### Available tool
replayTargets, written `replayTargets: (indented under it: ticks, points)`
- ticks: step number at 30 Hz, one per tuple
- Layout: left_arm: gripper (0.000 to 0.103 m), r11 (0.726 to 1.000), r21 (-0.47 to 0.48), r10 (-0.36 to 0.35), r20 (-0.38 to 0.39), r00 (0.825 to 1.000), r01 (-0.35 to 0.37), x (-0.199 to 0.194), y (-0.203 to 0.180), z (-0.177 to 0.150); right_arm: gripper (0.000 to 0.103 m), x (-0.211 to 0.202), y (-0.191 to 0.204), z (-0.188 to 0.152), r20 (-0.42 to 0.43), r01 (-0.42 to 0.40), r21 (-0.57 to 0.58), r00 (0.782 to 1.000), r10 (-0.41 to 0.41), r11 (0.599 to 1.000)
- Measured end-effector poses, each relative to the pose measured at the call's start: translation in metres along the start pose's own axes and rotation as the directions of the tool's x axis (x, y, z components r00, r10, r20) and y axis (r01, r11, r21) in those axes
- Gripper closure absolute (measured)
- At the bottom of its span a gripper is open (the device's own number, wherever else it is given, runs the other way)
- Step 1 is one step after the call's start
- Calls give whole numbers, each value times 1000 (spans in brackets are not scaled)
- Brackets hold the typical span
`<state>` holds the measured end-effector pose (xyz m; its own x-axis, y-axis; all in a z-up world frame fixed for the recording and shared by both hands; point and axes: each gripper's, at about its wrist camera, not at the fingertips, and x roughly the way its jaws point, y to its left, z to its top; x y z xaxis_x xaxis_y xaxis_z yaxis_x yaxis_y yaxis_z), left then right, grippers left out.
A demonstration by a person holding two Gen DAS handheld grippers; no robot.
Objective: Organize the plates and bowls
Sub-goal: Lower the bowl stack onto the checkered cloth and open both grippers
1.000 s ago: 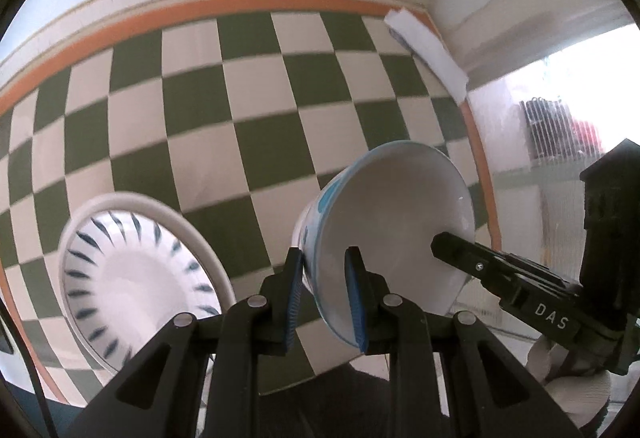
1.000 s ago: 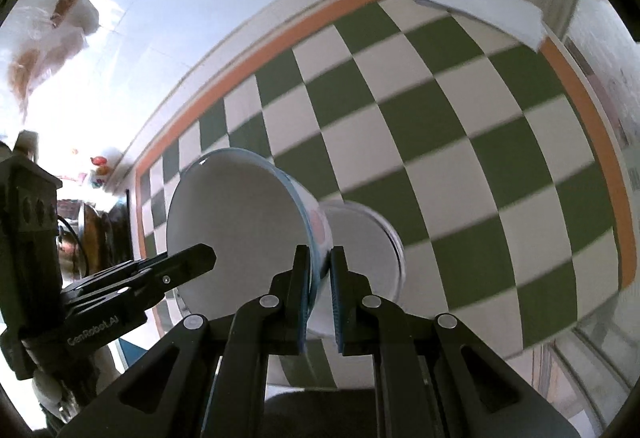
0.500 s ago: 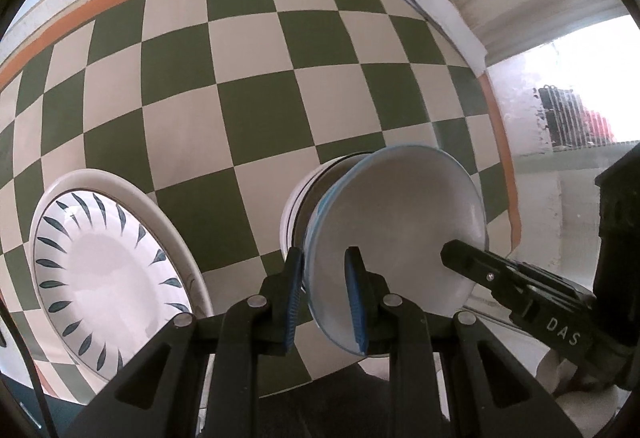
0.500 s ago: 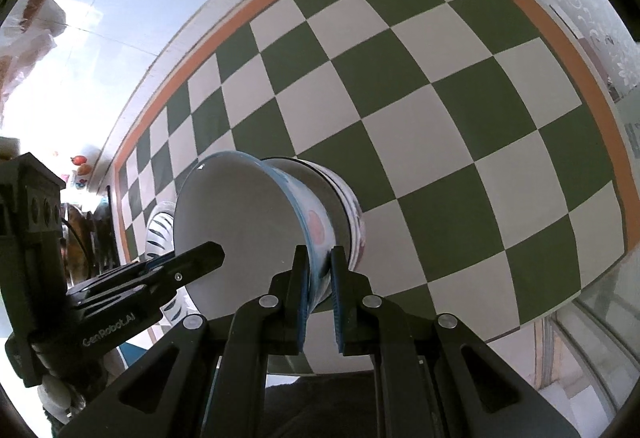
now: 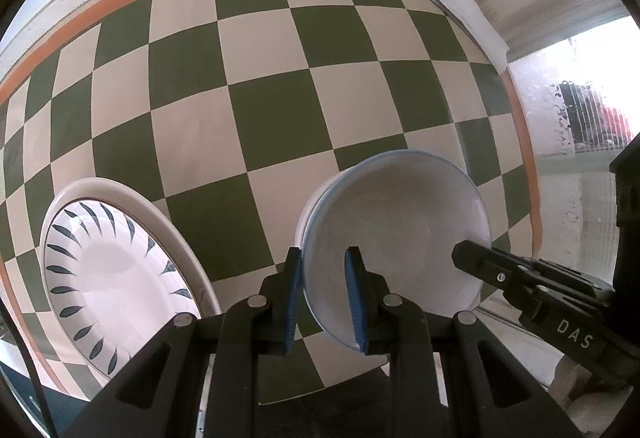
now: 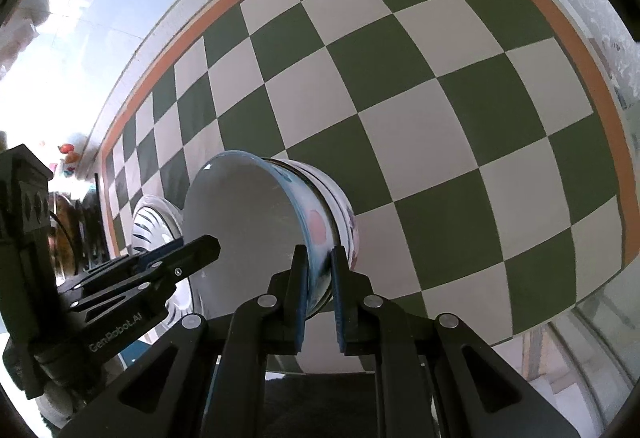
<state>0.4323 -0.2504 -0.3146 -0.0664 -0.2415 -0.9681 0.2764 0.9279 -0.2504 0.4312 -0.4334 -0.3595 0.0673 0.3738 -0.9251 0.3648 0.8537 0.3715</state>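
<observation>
In the left wrist view, one white plate with dark leaf marks lies at lower left on the green-and-cream checkered tablecloth. At centre-right, two nested bowls: the white blue-rimmed bowl sits in another. The left gripper straddles its rim, fingers parted, not pinching. The right gripper clamps the opposite rim.
</observation>
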Motion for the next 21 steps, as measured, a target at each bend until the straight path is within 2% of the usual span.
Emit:
replayTargets:
  ticks: [13,18,21]
  points:
    - [83,1000,8,8,-20,1000,-7,1,-3,-1,88,-2,-1,3,-37,-8,11,999,8,1000]
    - [83,1000,3,6,7,1000,-6,-11,-1,-9,88,-17,4,0,-19,-8,-8,1000,8,1000]
    - [76,1000,4,0,43,999,0,-26,-1,-16,87,-33,12,-9,7,-3,-47,1000,3,999]
